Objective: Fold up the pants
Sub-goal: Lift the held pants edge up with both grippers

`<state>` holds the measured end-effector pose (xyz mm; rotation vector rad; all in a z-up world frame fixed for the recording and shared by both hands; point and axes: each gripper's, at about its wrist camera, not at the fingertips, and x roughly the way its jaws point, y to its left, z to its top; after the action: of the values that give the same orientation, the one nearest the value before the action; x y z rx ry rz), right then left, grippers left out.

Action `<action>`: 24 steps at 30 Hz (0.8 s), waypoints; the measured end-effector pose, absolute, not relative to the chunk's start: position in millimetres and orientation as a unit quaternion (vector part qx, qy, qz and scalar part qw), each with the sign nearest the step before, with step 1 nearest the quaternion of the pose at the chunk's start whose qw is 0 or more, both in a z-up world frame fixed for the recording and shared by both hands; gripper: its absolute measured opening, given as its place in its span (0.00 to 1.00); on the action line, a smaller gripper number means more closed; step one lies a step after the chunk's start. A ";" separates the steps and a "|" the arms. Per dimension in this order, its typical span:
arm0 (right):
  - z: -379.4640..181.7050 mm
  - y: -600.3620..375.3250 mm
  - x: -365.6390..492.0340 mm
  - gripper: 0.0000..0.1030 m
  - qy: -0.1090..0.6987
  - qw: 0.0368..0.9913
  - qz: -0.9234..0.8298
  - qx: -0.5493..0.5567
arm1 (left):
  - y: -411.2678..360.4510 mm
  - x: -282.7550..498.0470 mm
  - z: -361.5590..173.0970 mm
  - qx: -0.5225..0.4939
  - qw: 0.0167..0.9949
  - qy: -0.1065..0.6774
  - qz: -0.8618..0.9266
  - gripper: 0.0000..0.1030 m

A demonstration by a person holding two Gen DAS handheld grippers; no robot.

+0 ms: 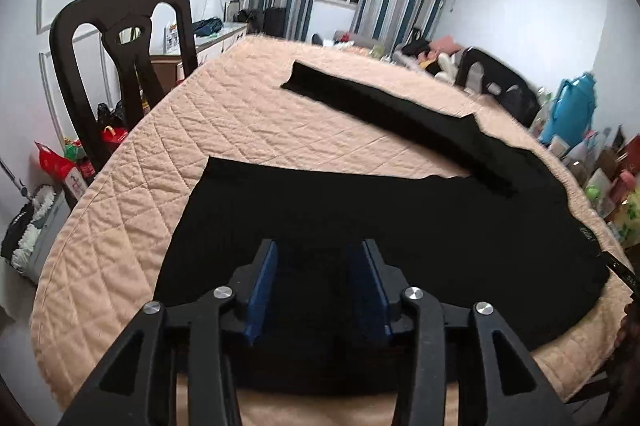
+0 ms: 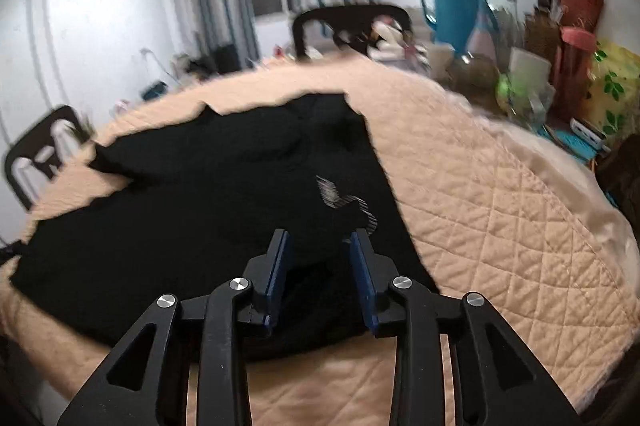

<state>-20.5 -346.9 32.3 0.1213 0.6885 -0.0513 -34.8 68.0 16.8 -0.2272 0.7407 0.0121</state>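
Under me sits a round table [image 1: 132, 185] covered by a peach quilted cloth [image 2: 500, 193]. Directly on that cloth lie the black pants [image 1: 400, 226] — one leg spread flat near the table's edge, the other stretching across toward its far side — nothing else.

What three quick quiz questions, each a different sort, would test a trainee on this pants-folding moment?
1. True or false: the left gripper is clamped on the black fabric pants.
2. The pants lie on: A) bare wood B) a peach quilted table cover C) the floor.
3. Fill in: a pale striped logo shows just beyond the ___ gripper.

Key: 1 false, its jaws stand apart over the cloth; 2 B; 3 right.
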 end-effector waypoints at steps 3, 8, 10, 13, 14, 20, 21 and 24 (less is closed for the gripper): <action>11.6 -365.4 -18.7 0.32 0.352 0.933 -0.035 0.068 | 80.1 -25.6 4.1 -0.109 0.921 0.374 0.029 0.44; 21.7 -373.3 -31.8 0.32 0.343 0.935 -0.039 0.087 | 91.1 -34.2 8.8 -0.122 0.918 0.375 0.034 0.44; 27.7 -372.2 -36.2 0.32 0.335 0.937 -0.037 0.092 | 91.0 -40.7 12.9 -0.119 0.921 0.370 0.036 0.44; 34.0 -366.2 -41.3 0.32 0.327 0.940 -0.025 0.094 | 83.5 -49.3 18.7 -0.115 0.924 0.363 0.025 0.44; 36.2 -360.7 -43.8 0.32 0.325 0.941 -0.018 0.092 | 78.8 -51.7 20.3 -0.111 0.926 0.361 0.020 0.44; 36.2 -314.9 -45.4 0.32 0.327 0.943 0.039 0.051 | 36.8 -58.0 23.7 -0.086 0.929 0.359 -0.035 0.45; 33.6 -307.8 -44.1 0.32 0.330 0.942 0.046 0.042 | 29.5 -57.6 21.2 -0.080 0.928 0.362 -0.046 0.45; 15.8 -290.1 -38.3 0.32 0.356 0.932 0.069 0.017 | 15.4 -54.7 5.8 -0.063 0.920 0.382 -0.052 0.45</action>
<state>-38.3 -290.1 15.8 0.0356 0.7282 0.1410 -54.7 15.4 5.8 -0.1289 0.7859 -0.1066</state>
